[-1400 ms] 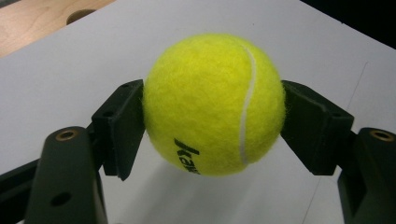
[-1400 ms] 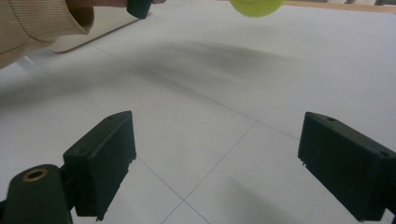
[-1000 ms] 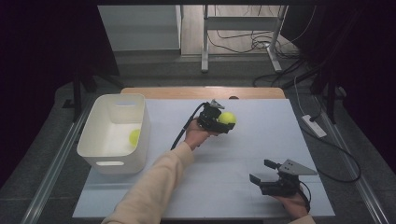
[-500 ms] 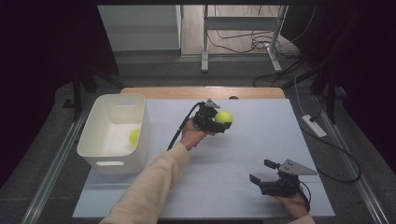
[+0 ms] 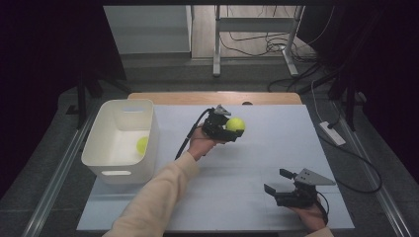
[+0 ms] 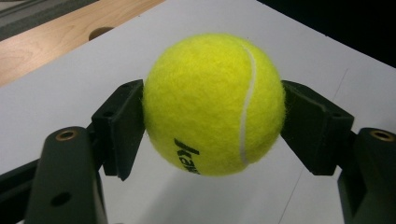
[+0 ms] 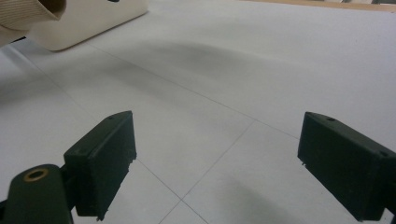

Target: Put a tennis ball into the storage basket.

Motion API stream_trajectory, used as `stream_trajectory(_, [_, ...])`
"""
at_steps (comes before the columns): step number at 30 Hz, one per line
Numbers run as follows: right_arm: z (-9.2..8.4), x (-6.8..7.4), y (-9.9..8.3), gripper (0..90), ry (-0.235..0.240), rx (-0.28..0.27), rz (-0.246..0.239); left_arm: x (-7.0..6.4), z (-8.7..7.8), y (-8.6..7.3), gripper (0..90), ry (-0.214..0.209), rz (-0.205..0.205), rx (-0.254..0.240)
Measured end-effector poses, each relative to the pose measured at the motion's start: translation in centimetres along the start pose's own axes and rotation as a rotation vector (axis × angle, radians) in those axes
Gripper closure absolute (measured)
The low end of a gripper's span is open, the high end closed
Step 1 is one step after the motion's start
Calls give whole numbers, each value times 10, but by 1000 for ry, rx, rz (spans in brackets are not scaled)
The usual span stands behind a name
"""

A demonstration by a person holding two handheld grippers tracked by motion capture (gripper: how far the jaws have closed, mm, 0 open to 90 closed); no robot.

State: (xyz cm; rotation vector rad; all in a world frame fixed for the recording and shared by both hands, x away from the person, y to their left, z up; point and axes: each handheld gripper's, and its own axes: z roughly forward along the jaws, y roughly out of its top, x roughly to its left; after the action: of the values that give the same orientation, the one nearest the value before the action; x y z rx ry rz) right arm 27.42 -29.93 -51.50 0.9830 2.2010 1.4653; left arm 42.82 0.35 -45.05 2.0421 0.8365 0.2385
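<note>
The left gripper (image 5: 232,129) clamps a tennis ball (image 5: 235,124) above mid-worktop (image 5: 257,163), bare white surface all round. A white bin (image 5: 118,170) at 9 o'clock holds 1 more ball (image 5: 142,144). Right gripper (image 5: 279,182), 5 o'clock, jaws wide, holds nothing.

A white bin (image 5: 118,143) is sitting on the white mat (image 5: 257,163). A second yellow ball (image 5: 142,144) is lying inside that bin.

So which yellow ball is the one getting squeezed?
The tennis ball pinched in the left gripper, above the white mat. The other ball lies loose inside the white bin.
</note>
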Motion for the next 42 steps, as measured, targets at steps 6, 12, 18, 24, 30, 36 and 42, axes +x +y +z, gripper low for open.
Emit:
stream_trajectory(6, [0, 0, 0, 118, 0, 0, 0, -1, -6, 0, 275, 2, 5, -11])
stream_trajectory(12, [0, 1, 0, 118, -3, 0, 1, -1, -10, -1, 275, 1, 4, -19])
stream_trajectory(18, [0, 0, 0, 118, -3, -1, 0, -2, -15, -1, 275, 3, 6, -25])
stream_trajectory(24, [0, 1, 0, 118, -3, -1, 1, -3, -21, -1, 275, 4, 13, -33])
stream_trajectory(30, [0, 1, 0, 118, -5, 1, 2, -4, -26, -1, 275, 6, 16, -40])
stream_trajectory(36, [1, 1, 0, 118, -6, 1, 0, -4, -33, 0, 275, 5, 17, -50])
stream_trajectory(42, [1, 1, 0, 118, -7, 2, 0, -5, -39, 0, 275, 5, 16, -60])
